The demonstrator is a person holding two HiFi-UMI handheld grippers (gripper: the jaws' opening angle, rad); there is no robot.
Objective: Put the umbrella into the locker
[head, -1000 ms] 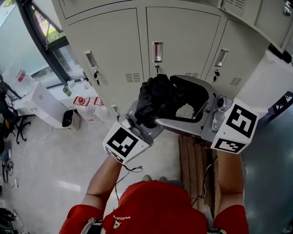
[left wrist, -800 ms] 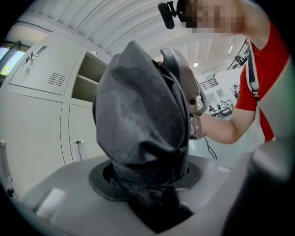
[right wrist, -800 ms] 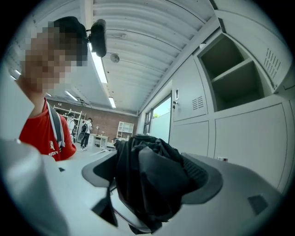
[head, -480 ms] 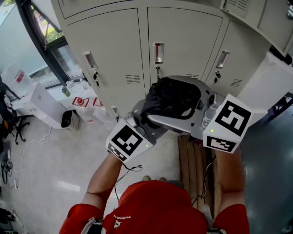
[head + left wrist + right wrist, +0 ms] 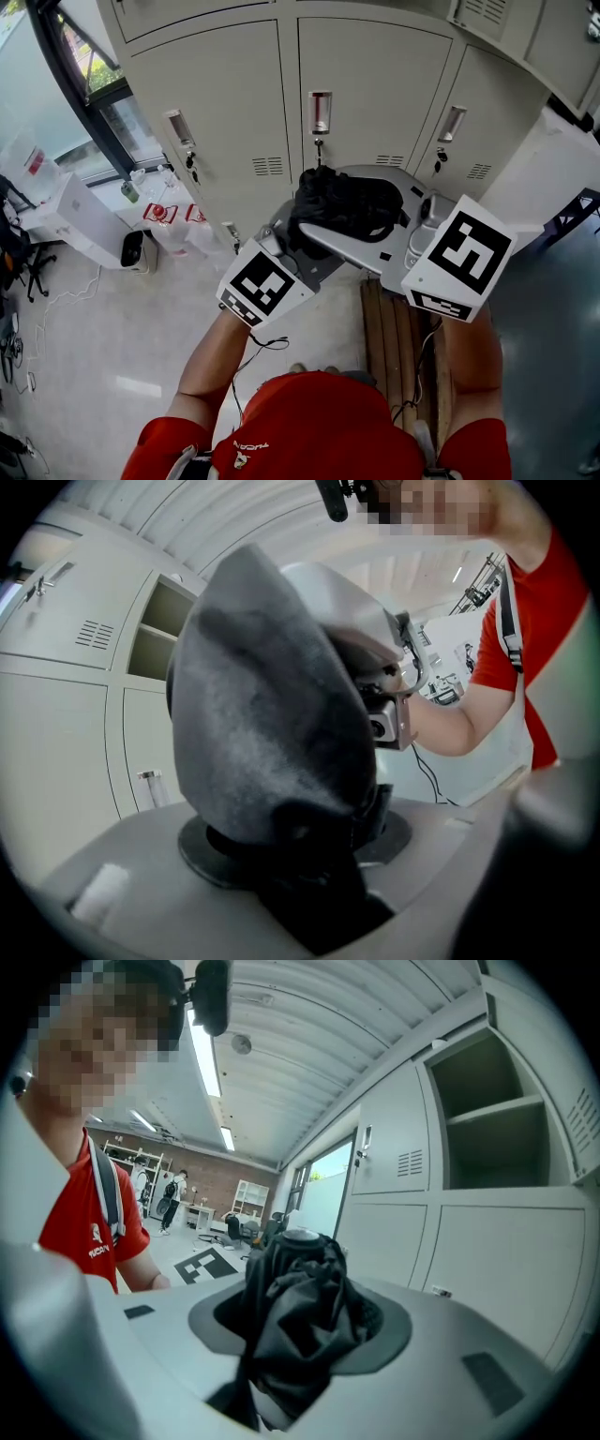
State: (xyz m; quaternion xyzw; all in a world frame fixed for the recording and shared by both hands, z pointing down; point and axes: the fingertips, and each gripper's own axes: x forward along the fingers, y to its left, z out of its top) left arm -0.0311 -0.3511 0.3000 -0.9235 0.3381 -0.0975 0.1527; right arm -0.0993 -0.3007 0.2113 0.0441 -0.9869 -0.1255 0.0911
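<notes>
A folded black umbrella (image 5: pixel 330 195) hangs in front of the closed grey lockers (image 5: pixel 375 84), held between both grippers. My left gripper (image 5: pixel 298 234) grips its lower left end; in the left gripper view the dark bundle (image 5: pixel 272 733) fills the space between the jaws. My right gripper (image 5: pixel 367 223) has just been closing its jaws, and they now clamp the crumpled black fabric (image 5: pixel 295 1316) from the right. An open locker compartment (image 5: pixel 483 1119) with a shelf shows in the right gripper view.
Three closed locker doors with handles and keys stand straight ahead, the left one (image 5: pixel 225 103) by a window. A wooden bench (image 5: pixel 398 328) lies below my right arm. A white box (image 5: pixel 89 220) and bags sit on the floor at the left.
The right gripper has slid in to the left and closed its jaws round the umbrella. The left gripper has kept its hold, almost still.
</notes>
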